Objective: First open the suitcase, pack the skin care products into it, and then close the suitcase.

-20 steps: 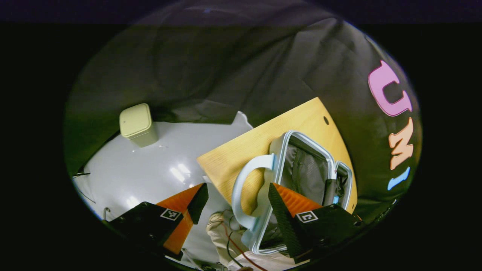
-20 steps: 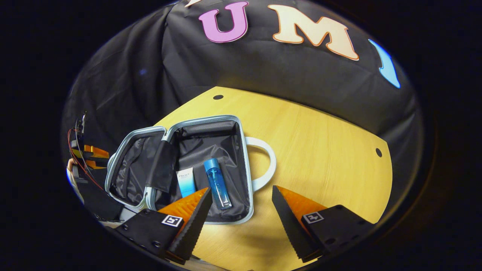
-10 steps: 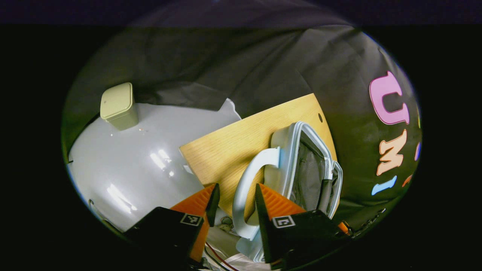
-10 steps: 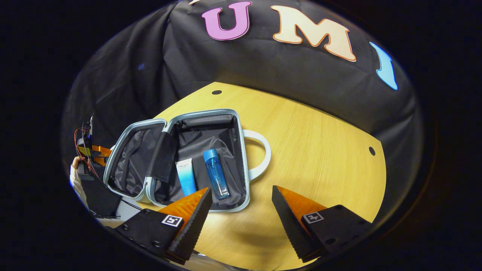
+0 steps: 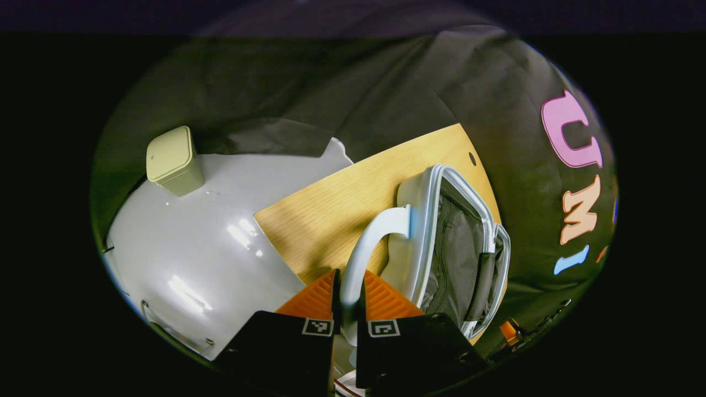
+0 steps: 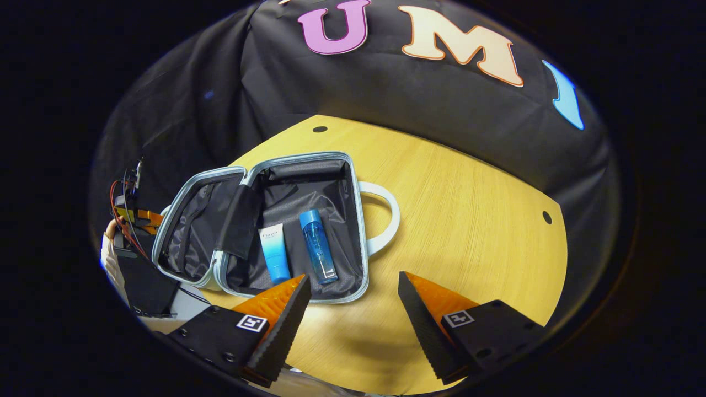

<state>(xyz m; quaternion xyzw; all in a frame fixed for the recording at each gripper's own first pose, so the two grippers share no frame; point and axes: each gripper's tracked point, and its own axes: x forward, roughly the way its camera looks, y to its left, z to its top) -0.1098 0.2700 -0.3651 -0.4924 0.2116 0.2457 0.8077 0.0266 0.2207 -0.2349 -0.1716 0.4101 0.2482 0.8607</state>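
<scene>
Straight ahead in the left gripper view, the left tool (image 5: pixel 348 295) pinches the pale handle (image 5: pixel 368 242) of the suitcase lid (image 5: pixel 422 220), which stands half raised off the wooden table (image 5: pixel 331 204); the handle's arc runs up and away from the fingers. Over in the right gripper view, the right tool (image 6: pixel 353 298) hangs spread wide, just short of the open suitcase (image 6: pixel 353 220), where a tube (image 6: pixel 273 255) and a bottle (image 6: pixel 317 245) lie side by side. The left hand is clearly nearer for swinging the lid shut.

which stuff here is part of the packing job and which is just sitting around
Part of the job:
- suitcase, open on the wooden table
- tube and blue bottle inside it
- left gripper, shut on the suitcase handle
- right gripper, open

Just lying about:
- lidded bin on the floor
</scene>
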